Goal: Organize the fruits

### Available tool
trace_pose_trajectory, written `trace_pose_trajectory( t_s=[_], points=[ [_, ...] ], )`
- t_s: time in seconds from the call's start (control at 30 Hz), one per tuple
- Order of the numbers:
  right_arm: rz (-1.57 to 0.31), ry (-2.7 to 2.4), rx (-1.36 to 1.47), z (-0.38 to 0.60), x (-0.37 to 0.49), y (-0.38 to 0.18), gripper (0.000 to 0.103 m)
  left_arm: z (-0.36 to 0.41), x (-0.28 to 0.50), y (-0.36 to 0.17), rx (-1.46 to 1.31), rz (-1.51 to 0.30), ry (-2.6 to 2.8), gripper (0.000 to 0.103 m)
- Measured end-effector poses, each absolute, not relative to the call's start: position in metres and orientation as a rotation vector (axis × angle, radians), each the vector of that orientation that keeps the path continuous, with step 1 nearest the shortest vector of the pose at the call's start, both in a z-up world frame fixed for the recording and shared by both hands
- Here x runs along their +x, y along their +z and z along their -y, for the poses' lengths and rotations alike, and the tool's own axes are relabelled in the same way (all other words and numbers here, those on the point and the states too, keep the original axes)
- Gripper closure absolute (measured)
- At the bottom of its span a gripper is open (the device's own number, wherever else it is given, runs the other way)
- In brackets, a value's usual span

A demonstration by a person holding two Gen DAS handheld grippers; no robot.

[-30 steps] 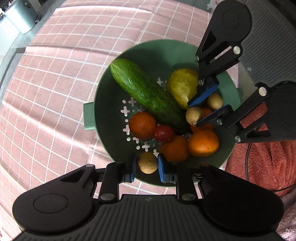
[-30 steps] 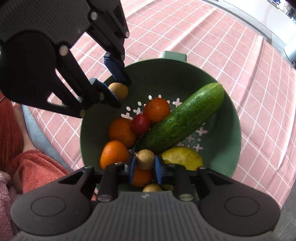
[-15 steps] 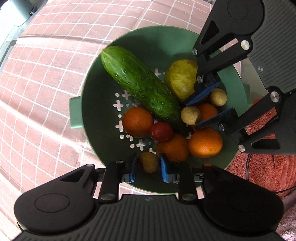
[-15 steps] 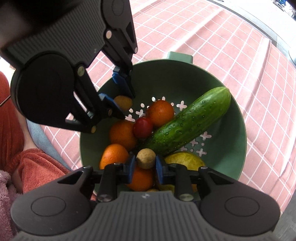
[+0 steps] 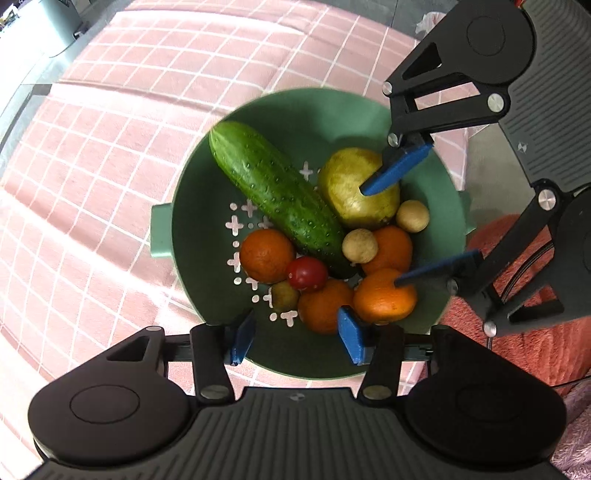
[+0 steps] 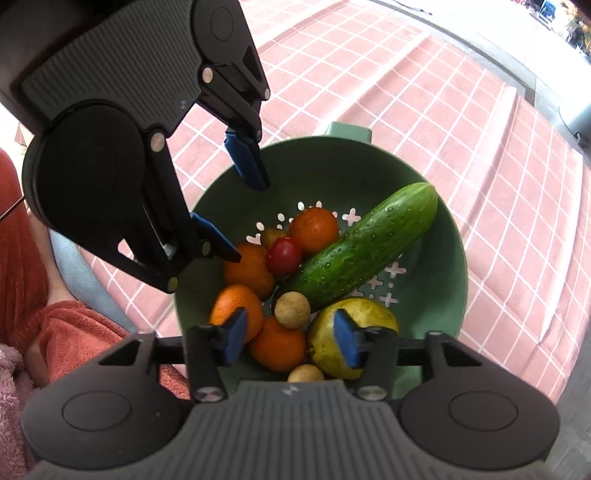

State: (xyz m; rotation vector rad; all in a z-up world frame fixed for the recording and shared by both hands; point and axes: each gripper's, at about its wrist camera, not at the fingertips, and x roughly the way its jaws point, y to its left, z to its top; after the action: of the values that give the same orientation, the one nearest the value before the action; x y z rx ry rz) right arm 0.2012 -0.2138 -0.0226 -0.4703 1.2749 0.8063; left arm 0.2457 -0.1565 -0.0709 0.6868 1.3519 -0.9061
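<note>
A green colander bowl (image 5: pixel 369 110) (image 6: pixel 436 295) holds a cucumber (image 5: pixel 277 188) (image 6: pixel 362 243), a yellow pear (image 5: pixel 354 192) (image 6: pixel 369 321), several oranges (image 5: pixel 266 254) (image 6: pixel 314 230), a red cherry tomato (image 5: pixel 306 273) (image 6: pixel 283 254) and small tan round fruits (image 5: pixel 360 245) (image 6: pixel 292 309). My left gripper (image 5: pixel 295 338) is open and empty above the bowl's near rim; a tan fruit (image 5: pixel 284 295) lies in the bowl just ahead of it. My right gripper (image 6: pixel 290 339) is open and empty over the oranges and the tan fruit.
The bowl stands on a pink checked tablecloth (image 5: pixel 110 166) (image 6: pixel 480 129). A red-orange fleecy cloth (image 5: pixel 517 332) (image 6: pixel 74 332) lies beside the bowl. A grey container (image 5: pixel 62 22) stands at the table's far corner.
Both grippers have opened. Each let go of a small tan fruit, and both fruits now lie in the bowl among the others.
</note>
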Motion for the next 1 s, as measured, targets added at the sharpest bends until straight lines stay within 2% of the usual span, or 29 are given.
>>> trace_pose_trajectory(
  t_s=[0.37, 0.5, 0.57, 0.83, 0.9, 1.0],
  points=[
    [-1.23, 0.781, -0.48, 0.219, 0.181, 0.008, 0.044, 0.164, 0.221, -0.038, 0.73, -1.296, -0.895, 0.039],
    [-1.202, 0.733, -0.442, 0.223, 0.169, 0.024, 0.039, 0.156, 0.208, -0.019, 0.704, -1.259, -0.858, 0.039],
    [-1.159, 0.685, -0.39, 0.227, 0.159, 0.034, 0.036, 0.147, 0.197, -0.006, 0.661, -1.213, -0.832, 0.039],
    [-0.926, 0.416, -0.146, 0.245, 0.096, 0.054, 0.034, 0.094, 0.133, 0.032, 0.434, -0.957, -0.657, 0.039],
    [-0.871, 0.358, -0.074, 0.248, 0.077, 0.054, 0.03, 0.082, 0.116, 0.037, 0.37, -0.886, -0.59, 0.039],
    [-0.793, 0.288, 0.026, 0.249, 0.047, 0.053, 0.029, 0.071, 0.091, 0.038, 0.296, -0.791, -0.478, 0.031]
  ],
)
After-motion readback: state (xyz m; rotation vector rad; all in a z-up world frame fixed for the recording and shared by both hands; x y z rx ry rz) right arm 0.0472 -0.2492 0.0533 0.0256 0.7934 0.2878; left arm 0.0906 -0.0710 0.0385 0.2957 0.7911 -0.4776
